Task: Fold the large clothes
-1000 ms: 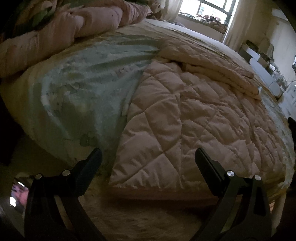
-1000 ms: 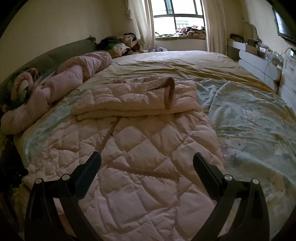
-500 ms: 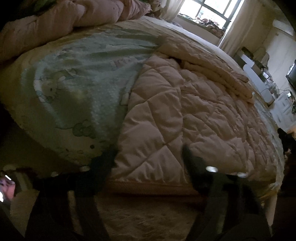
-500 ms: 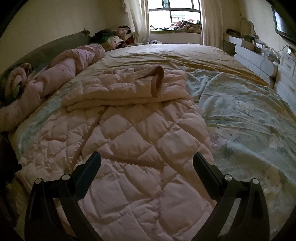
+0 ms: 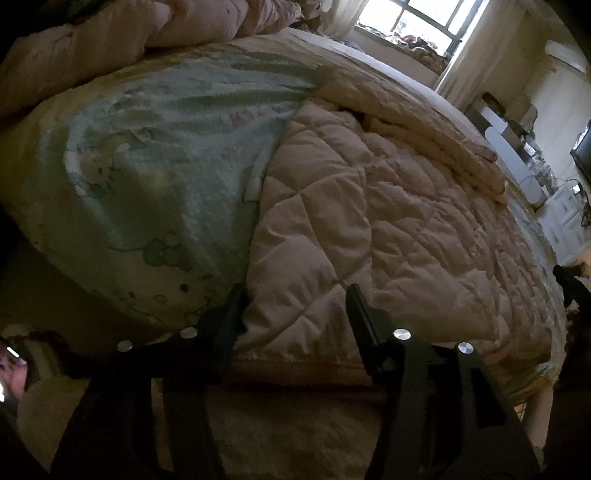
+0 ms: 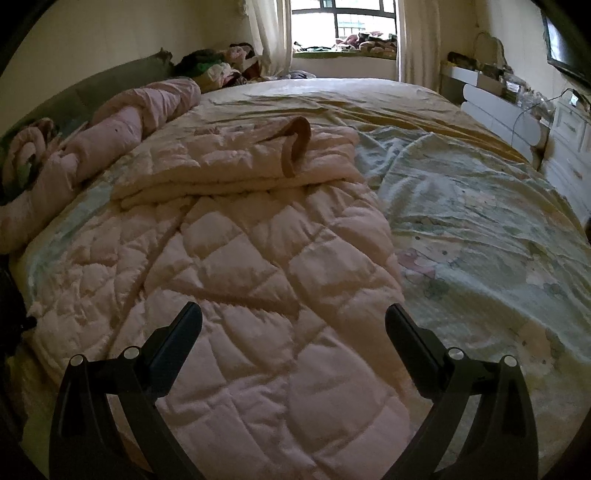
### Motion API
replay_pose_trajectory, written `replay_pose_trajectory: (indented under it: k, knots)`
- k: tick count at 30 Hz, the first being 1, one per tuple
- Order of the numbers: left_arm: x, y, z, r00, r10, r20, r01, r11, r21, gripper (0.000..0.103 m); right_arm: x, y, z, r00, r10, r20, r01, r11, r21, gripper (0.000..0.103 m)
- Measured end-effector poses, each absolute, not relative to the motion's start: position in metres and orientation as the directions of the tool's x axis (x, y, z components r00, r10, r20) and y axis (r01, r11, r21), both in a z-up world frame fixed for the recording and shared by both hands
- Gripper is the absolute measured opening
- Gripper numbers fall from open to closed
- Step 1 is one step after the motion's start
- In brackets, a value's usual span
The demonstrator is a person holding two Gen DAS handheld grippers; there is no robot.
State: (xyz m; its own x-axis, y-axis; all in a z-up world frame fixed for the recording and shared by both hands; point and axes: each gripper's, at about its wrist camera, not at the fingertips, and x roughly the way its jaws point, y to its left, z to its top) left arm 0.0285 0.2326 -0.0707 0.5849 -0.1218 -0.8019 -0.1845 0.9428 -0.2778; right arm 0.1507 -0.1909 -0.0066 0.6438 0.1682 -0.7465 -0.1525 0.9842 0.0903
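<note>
A large pink quilted garment [image 5: 388, 221] lies spread on the bed, its far part folded over with a brown-trimmed opening [image 6: 297, 146] on top. In the left wrist view my left gripper [image 5: 293, 295] is at the garment's near left corner by the bed's edge. Its jaws are closing with that corner between them: one fingertip [image 5: 236, 306] sits against the garment's side edge and the other presses into the quilting. In the right wrist view my right gripper [image 6: 293, 308] hangs open just above the pink quilted garment [image 6: 258, 277], with nothing pinched.
A pale green printed sheet [image 6: 480, 229] covers the bed on both sides of the garment. A rolled pink duvet [image 6: 122, 125] lies along the headboard side. White drawers [image 6: 569, 147] stand past the far side, a window [image 6: 343, 18] at the back. Pale carpet [image 5: 295, 424] lies below the bed edge.
My left jaws have narrowed from wide open around the garment's near corner, and that view has dipped closer to the bed edge. The right gripper has sunk slightly toward the quilting, still open.
</note>
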Motion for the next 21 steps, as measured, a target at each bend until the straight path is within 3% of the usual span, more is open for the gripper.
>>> replay_pose_trajectory:
  k: [4,6,8,10,21]
  knots:
    - [0.035,0.227,-0.079,0.571,-0.107,-0.814,-0.183,0.95,-0.253,0.054,0.146,-0.205,-0.011,0.632,0.146,-0.761,-0.126,0.988,0.085,0.099]
    - [0.036,0.223,-0.078,0.577,-0.087,-0.812,-0.177,0.957,-0.228,0.04,0.144,-0.213,-0.011,0.628,0.134,-0.767,-0.109,0.991,0.083,0.099]
    - [0.033,0.221,-0.072,0.599,-0.111,-0.793,-0.158,0.954,-0.253,0.019,0.141,-0.22,-0.009,0.625,0.13,-0.77,-0.1,0.991,0.087,0.099]
    - [0.03,0.215,-0.063,0.622,-0.102,-0.776,-0.138,0.962,-0.237,0.015,0.139,-0.224,-0.008,0.619,0.129,-0.775,-0.096,0.991,0.088,0.099]
    - [0.024,0.194,-0.01,0.731,-0.07,-0.679,-0.068,0.982,-0.175,0.013,0.118,-0.237,-0.008,0.555,0.188,-0.81,-0.148,0.981,0.126,0.099]
